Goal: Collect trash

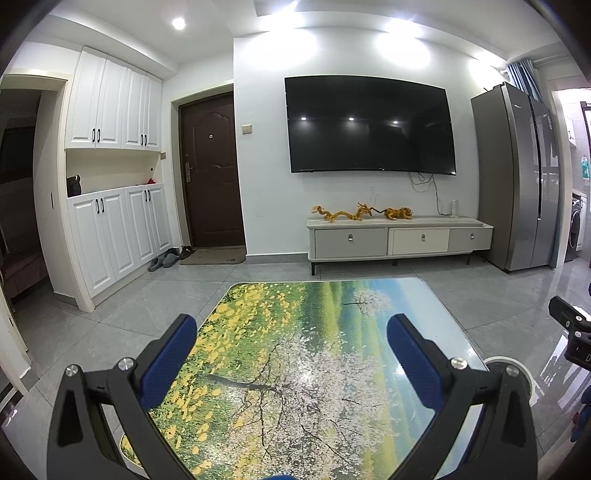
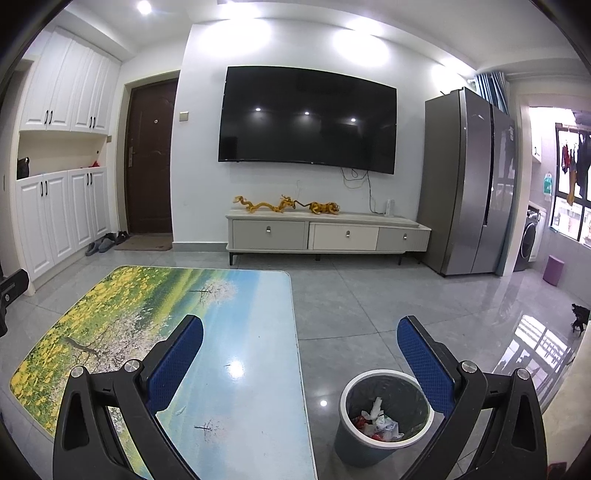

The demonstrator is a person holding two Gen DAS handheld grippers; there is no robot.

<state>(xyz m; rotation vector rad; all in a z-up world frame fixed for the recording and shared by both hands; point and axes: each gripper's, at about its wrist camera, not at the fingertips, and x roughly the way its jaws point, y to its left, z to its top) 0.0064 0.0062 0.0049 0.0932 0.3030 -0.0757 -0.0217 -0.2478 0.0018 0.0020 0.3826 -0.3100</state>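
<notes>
- White wall (image 2: 199,147), lit by ceiling spotlights (image 2: 144,6).
- Large black television (image 2: 306,118) mounted on the wall; cables hanging below its right corner.
- Low TV cabinet (image 2: 325,232) with three drawers, carrying golden dragon and tiger figures (image 2: 284,205).
- Dark brown entrance door (image 2: 149,155), doormat (image 2: 144,243) and slippers (image 2: 99,245) in front.
- White cupboards (image 2: 62,147), upper and lower, open niche between.
- Silver two-door refrigerator (image 2: 469,181), right of the cabinet.
- Grey glossy tile floor (image 2: 369,302).
- Side room at right: window (image 2: 574,184), hanging clothes, washing machine (image 2: 526,240), purple stool (image 2: 554,269).
</notes>
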